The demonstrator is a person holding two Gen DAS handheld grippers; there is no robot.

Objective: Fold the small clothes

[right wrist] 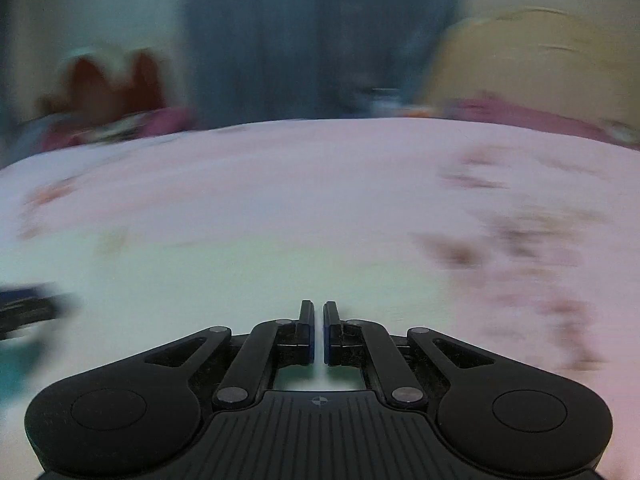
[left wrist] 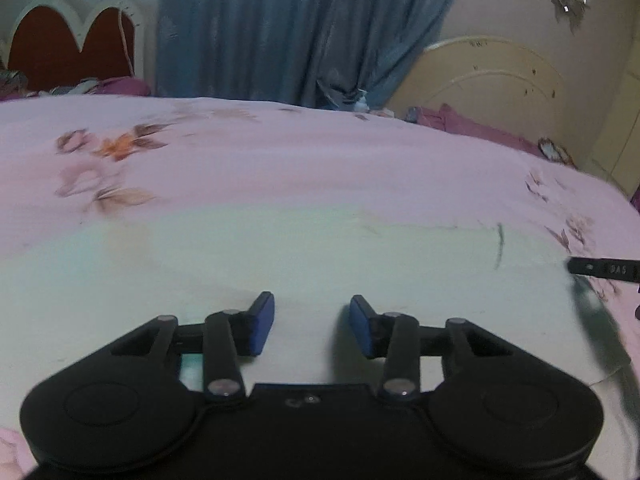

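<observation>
1. A pale, whitish-green garment is seen spread flat on the pink floral bedsheet, directly ahead of both grippers; how many folds have been made cannot be told from its smooth surface.
2. The left gripper is released, its blue pads apart over the cloth with nothing between them.
3. The right gripper is clenched, and nothing is seen held in it.
4. Folding is judged unfinished, since no compact bundle is visible.
5. The garment's far edge is marked where pale cloth meets pink sheet; its right border is faintly seen near a dark line.
6. Ample open bed is left beyond, up to the blue curtain and headboards.
</observation>
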